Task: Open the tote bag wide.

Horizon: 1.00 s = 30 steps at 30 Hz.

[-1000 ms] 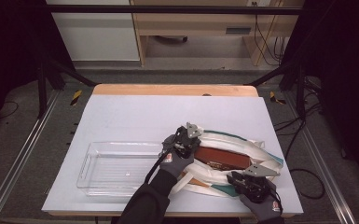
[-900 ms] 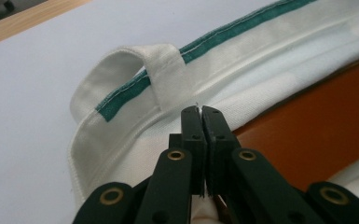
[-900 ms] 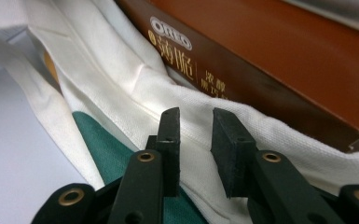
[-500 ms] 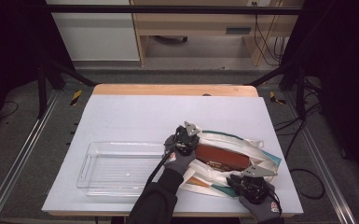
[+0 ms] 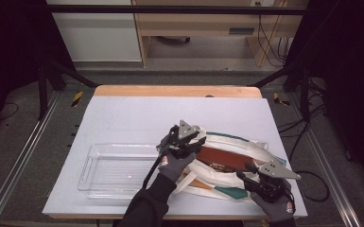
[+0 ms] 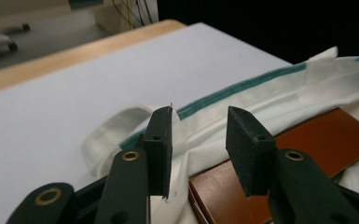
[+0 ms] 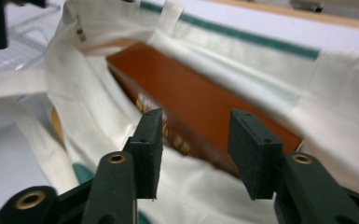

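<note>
A white tote bag (image 5: 246, 145) with teal stripes lies on the table's right half, its mouth spread wide. Inside it lies a brown book (image 5: 223, 158). My left gripper (image 5: 200, 141) hovers at the bag's left rim, its jaws having just opened, with nothing pressed between them. In the left gripper view the left gripper (image 6: 199, 140) sits over the bag's hem (image 6: 261, 95), beside the book (image 6: 324, 137). My right gripper (image 5: 244, 174) is at the bag's near rim; its jaws have also just opened. From the right gripper (image 7: 196, 142) I see the book (image 7: 191, 95) in the bag (image 7: 345, 109).
A clear plastic tray (image 5: 91, 170) stands left of the bag, and the left forearm crosses its right end. The white tabletop (image 5: 137, 116) stretches bare toward the wooden far edge (image 5: 175, 91). My right hand is close to the table's front right corner.
Both grippers have lifted a little at the bag's rim and their jaws now stand apart. The bag and the book lie where they were.
</note>
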{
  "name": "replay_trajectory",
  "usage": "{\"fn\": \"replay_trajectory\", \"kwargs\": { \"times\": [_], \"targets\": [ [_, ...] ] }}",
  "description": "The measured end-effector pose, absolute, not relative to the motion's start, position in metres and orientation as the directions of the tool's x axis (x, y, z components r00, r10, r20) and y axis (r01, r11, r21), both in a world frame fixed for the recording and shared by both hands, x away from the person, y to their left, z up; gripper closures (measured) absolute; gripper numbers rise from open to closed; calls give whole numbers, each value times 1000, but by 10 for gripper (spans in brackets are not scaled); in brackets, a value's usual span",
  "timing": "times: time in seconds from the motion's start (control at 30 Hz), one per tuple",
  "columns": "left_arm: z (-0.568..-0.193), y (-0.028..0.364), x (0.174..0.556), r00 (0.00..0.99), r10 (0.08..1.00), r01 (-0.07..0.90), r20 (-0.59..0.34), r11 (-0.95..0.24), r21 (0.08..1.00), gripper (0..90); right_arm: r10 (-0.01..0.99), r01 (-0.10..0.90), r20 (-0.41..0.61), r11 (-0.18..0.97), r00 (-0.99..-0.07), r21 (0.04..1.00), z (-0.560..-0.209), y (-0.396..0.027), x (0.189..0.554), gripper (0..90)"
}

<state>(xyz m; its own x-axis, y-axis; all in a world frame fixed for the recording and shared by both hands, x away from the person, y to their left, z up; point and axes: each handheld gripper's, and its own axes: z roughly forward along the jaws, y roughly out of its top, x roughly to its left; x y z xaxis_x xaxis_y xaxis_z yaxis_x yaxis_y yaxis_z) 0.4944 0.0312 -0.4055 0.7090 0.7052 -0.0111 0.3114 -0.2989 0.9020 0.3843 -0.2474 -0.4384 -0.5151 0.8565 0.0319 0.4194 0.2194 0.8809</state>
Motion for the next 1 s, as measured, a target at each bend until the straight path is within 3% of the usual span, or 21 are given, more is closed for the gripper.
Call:
{"fn": "replay_trajectory", "kwargs": {
  "times": [0.33,0.67,1.0],
  "targets": [
    [-381,75,475,722,691,252,-45,-201,947,574,861,434,38,216,-507,875,-433,-245,407,442],
    [-363,131,454,680,733,225,-13,-192,955,486,882,487,7,254,-471,836,-445,-250,421,352],
    [-376,119,456,710,703,270,-44,-214,939,480,878,497,-14,283,-478,821,-450,-259,424,245]
  ]
}}
